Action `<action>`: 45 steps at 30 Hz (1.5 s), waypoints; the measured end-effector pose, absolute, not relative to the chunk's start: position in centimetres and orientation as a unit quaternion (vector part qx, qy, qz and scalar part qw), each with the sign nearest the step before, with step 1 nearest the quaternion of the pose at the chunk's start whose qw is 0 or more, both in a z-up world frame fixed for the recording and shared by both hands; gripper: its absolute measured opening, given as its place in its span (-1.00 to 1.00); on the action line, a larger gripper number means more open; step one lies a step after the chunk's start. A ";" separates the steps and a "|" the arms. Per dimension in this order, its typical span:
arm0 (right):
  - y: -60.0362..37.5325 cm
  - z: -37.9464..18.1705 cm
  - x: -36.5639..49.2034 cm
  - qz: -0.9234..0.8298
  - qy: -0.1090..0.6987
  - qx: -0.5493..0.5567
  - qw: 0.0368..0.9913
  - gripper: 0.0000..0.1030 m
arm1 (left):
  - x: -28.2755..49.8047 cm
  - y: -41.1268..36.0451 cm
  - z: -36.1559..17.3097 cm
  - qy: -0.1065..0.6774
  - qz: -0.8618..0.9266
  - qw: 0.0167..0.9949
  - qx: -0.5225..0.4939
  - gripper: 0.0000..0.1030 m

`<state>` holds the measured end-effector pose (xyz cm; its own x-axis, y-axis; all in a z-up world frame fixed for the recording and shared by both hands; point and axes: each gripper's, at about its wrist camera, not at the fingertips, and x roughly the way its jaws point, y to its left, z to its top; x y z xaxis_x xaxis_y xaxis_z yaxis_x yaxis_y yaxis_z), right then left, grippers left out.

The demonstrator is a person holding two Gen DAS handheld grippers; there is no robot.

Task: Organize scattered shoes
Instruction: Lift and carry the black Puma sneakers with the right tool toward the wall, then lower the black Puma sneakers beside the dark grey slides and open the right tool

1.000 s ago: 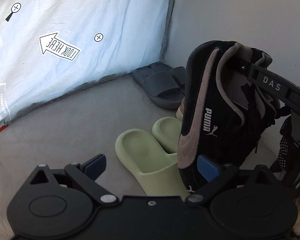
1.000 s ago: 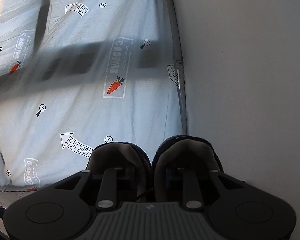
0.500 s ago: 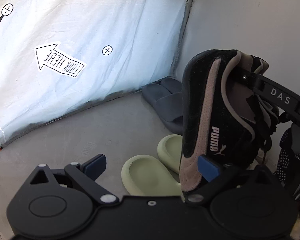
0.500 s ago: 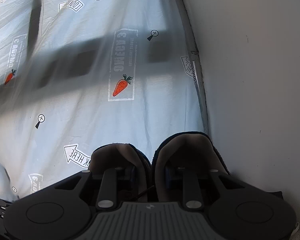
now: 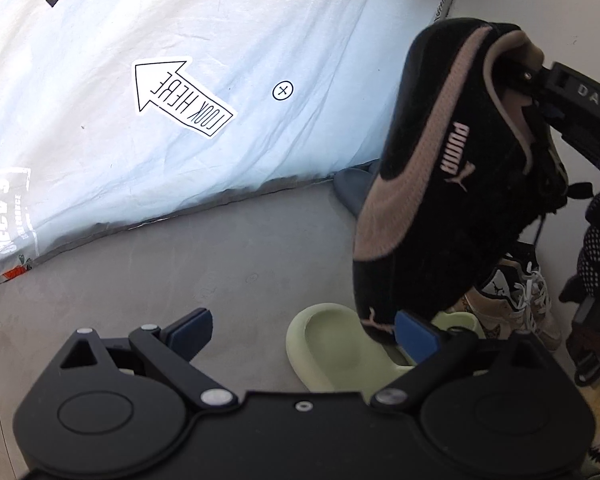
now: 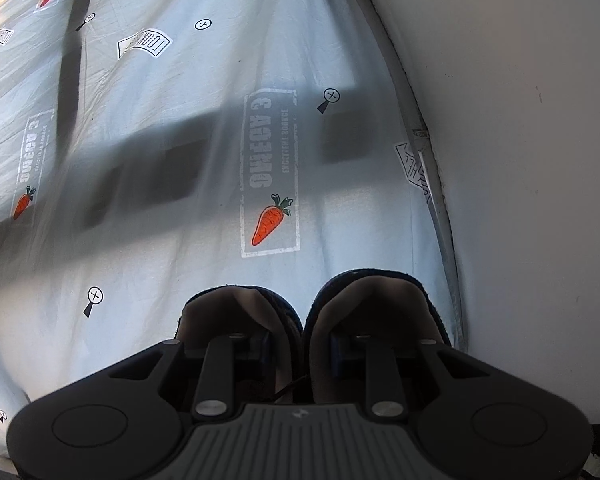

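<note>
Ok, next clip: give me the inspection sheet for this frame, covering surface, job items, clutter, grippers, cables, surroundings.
Surface: grey floor, bare where visible.
Job's things: pair of black Puma sneakers lifted off the floor; green slides below them; dark grey slides by the corner; tan sneakers near the wall.
Clutter: nothing seen.
Grippers: left hand-held gripper open, empty; right hand-held gripper has one finger inside each sneaker, pinching the two inner collars together.
Cables: nothing seen.
Surroundings: printed pale-blue sheet with carrot and arrow graphics; plain white wall.
</note>
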<state>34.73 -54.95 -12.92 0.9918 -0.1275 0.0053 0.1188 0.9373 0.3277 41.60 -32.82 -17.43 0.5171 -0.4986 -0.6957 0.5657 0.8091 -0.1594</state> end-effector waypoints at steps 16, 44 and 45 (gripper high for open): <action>-53.9 -16.9 44.8 -0.037 0.030 0.129 0.990 -0.41 | 43.9 -32.5 -19.5 0.413 -0.300 0.860 0.017 0.92; -55.8 -23.7 61.9 -0.004 0.205 0.109 0.973 -0.40 | 44.1 -31.9 -20.8 0.440 -0.294 0.848 -0.007 0.92; -55.8 -24.0 62.2 0.000 0.214 0.110 0.971 -0.40 | 44.0 -31.9 -20.8 0.440 -0.295 0.848 -0.005 0.92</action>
